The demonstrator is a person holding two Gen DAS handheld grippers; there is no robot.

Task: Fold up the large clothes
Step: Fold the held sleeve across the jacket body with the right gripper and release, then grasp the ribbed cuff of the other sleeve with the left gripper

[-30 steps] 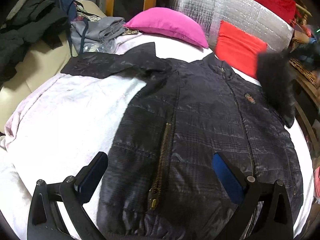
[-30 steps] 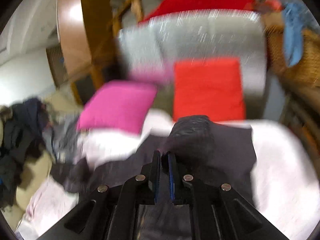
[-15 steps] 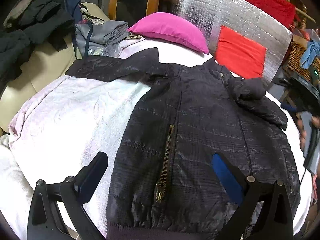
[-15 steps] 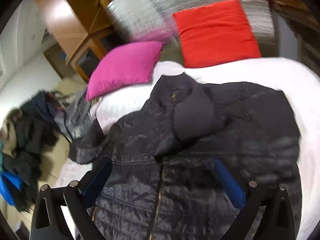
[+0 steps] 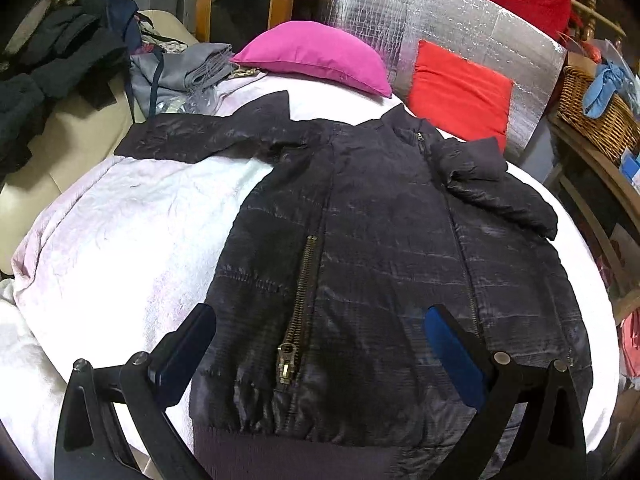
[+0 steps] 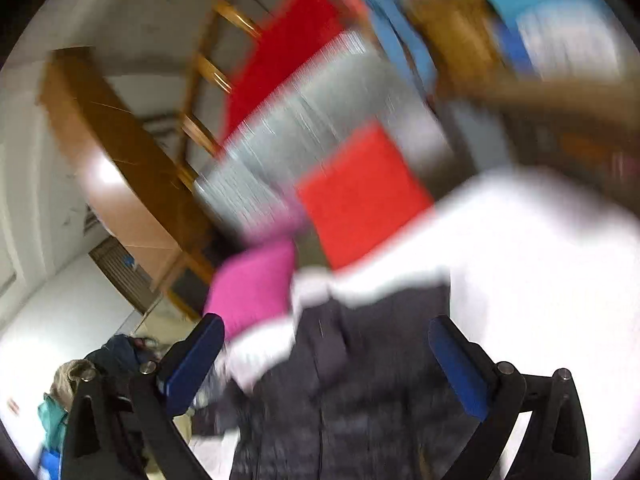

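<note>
A black quilted jacket [image 5: 384, 248] lies flat, front up, on a white bed cover [image 5: 120, 232]. Its left sleeve [image 5: 200, 140] stretches out to the left. Its right sleeve [image 5: 492, 184] is folded in over the chest. My left gripper [image 5: 320, 340] is open and empty, hovering over the jacket's hem near the brass zipper [image 5: 300, 300]. In the blurred right wrist view my right gripper [image 6: 324, 356] is open and empty, above the jacket [image 6: 360, 400], tilted up toward the headboard.
A pink pillow [image 5: 316, 56] and a red cushion [image 5: 460, 88] lie at the bed's head against a silver foil panel [image 5: 420, 28]. Dark clothes [image 5: 48, 64] are piled on a beige sofa at left. A wicker basket [image 5: 592, 116] stands at right.
My right gripper let go of the right sleeve, which now lies folded across the chest, opened and swung up and away. My left gripper stayed open and drew back slightly toward the hem.
</note>
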